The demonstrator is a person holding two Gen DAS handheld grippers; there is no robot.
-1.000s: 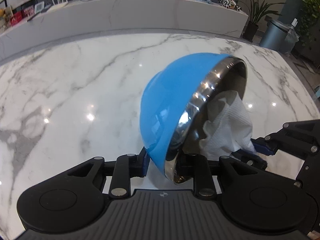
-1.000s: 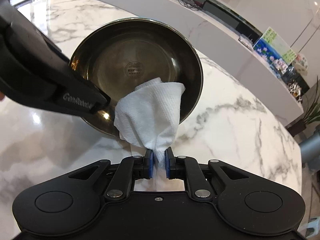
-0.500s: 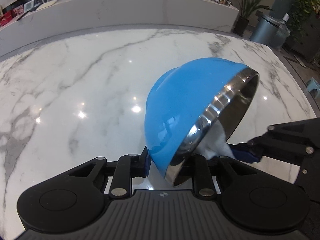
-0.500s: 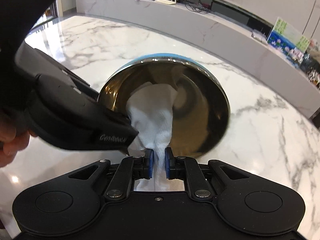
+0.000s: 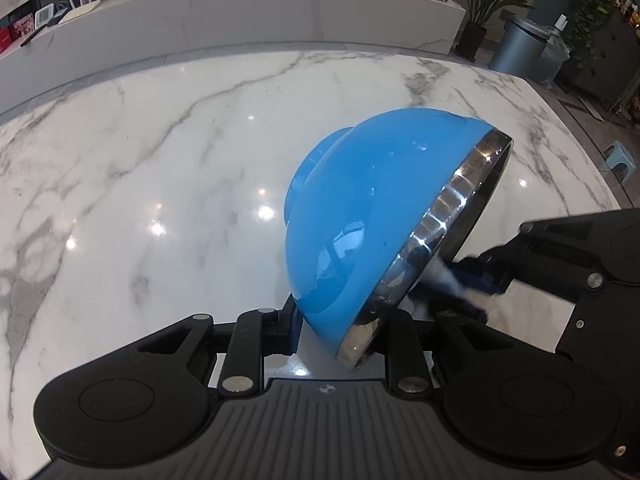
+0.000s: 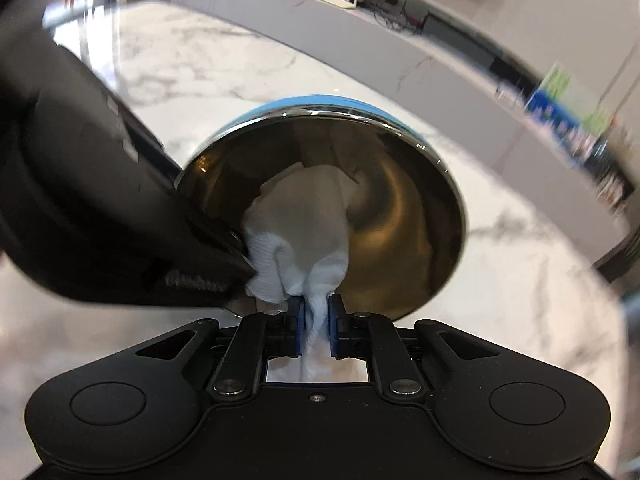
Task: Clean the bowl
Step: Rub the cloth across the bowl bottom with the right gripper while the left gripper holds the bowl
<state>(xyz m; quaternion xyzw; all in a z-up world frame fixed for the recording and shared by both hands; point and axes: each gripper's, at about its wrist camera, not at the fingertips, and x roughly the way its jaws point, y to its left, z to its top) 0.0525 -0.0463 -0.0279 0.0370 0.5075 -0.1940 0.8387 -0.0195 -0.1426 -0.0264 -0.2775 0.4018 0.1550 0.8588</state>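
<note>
Left gripper [image 5: 340, 332]: jaws pinched on the rim of the blue bowl [image 5: 360, 216], held tilted above the marble table [image 5: 160, 168] | Right gripper [image 6: 316, 326]: jaws clamped on a white paper towel [image 6: 300, 224], pressed inside the bowl's steel interior.

the left gripper [image 5: 340, 332] sits low and near in its own view, its jaws closed on the near rim of the tilted bowl [image 5: 360, 216], one finger outside, one inside. the right gripper [image 6: 316, 326] reaches in from the right, fingers pointing into the bowl's open side, jaws pinched on a white paper towel [image 6: 300, 220]. in the right wrist view the left gripper's black body crosses the left side.
</note>
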